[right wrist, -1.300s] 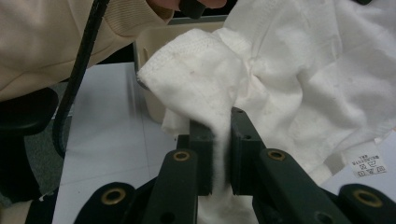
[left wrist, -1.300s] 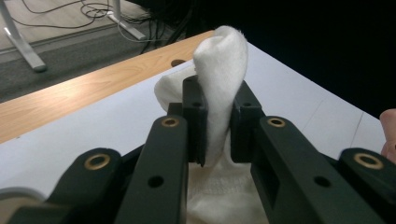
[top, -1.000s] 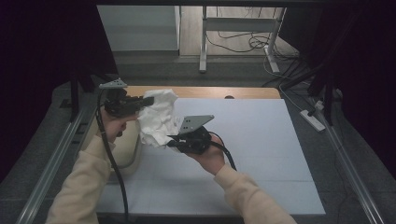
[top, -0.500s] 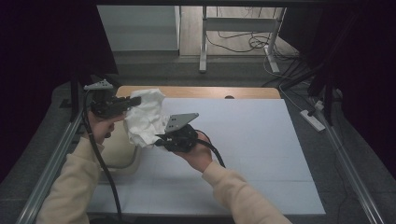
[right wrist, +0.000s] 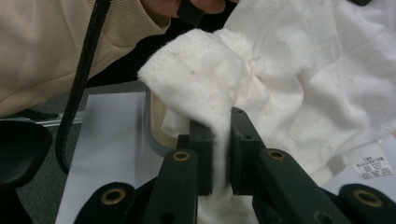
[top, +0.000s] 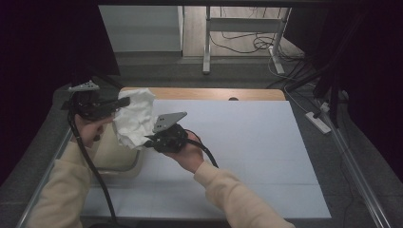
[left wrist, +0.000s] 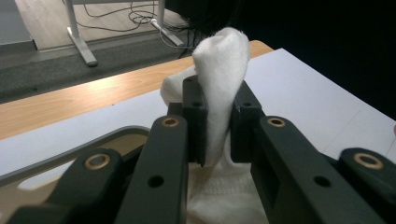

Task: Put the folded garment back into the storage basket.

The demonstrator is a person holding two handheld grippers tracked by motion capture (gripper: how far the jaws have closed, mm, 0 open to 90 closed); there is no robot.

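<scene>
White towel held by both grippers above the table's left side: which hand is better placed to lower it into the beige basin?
Left, probably. The left gripper hangs over the beige plastic basin, jaws clamped on the white terry towel; the right gripper pinches it beside the rim.

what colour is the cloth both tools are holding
White, plain with no pattern; the cloth shows best in the right gripper view, where its stitched hem is visible too.

Cloth held above the desk's left end, between two grippers.

The cloth point(top: 134, 118) hangs clamped between the left gripper point(top: 124, 101), at its upper left, and the right gripper point(top: 148, 141), at its lower right. Below it a tray point(top: 124, 168) lies at the left edge of the desk point(top: 247, 142). Behind the desk stands a frame point(top: 207, 38) on the floor, with cables point(top: 247, 42) to its right.
</scene>
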